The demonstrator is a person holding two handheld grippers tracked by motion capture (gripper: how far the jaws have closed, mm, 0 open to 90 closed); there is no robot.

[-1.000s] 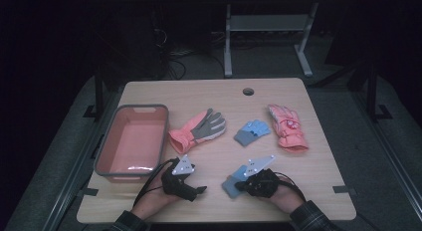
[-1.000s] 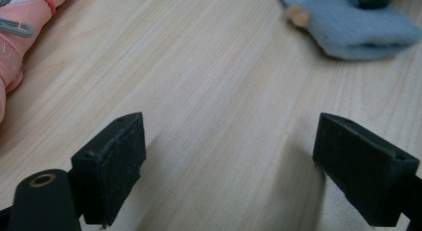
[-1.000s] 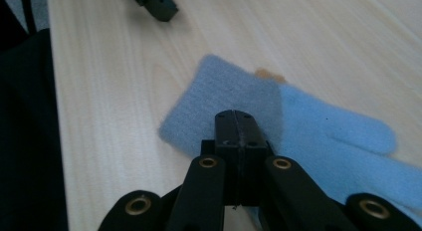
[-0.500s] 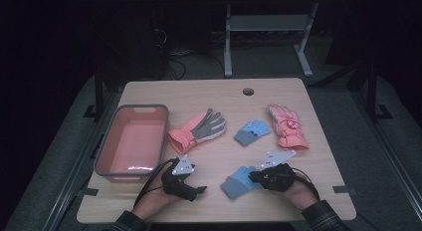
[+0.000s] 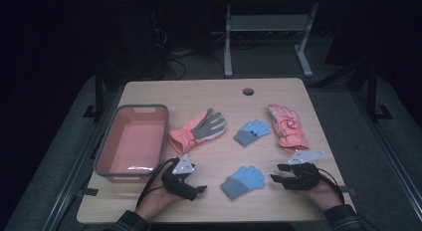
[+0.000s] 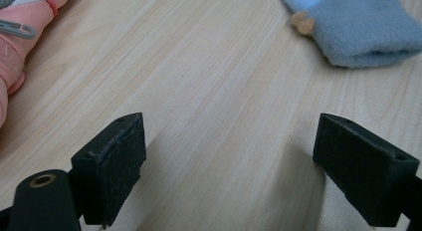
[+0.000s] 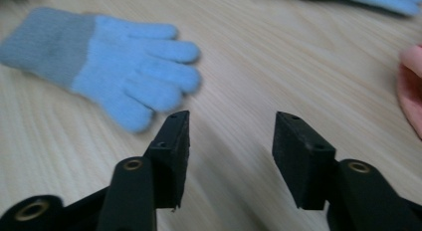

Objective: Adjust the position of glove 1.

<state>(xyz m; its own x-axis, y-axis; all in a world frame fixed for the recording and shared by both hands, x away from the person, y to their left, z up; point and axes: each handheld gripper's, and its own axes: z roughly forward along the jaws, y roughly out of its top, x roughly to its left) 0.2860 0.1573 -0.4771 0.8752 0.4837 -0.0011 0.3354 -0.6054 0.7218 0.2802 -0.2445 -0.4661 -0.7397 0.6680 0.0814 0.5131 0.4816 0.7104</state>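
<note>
- Four gloves lie on the wooden table (image 5: 209,94), beside the biggest thing on it, a pink bin (image 5: 133,139) at the left that holds no glove.
- The pink-and-grey glove (image 5: 199,130) lies just right of the bin; a pink padded glove (image 5: 285,126) lies toward the right edge.
- A small blue glove (image 5: 252,132) lies between those two, and a second, the near blue glove (image 5: 244,180), sits on the front of the table between the two tools.
- The right gripper (image 5: 279,177) has just been opening its jaws; they stand partly apart with nothing between them, and the near blue glove lies free on the wood just to its left.
- The left gripper (image 5: 195,189) rests near the front edge, jaws spread wide over bare wood, gripping nothing.
- Judgement: the near blue glove has been set down and let go, so the step in hand looks like a release during sorting or pairing of the gloves.
- The next move likely calls for picking a fresh glove, coming in low with the jaws wide enough to pinch soft fabric at the cuff.
</note>
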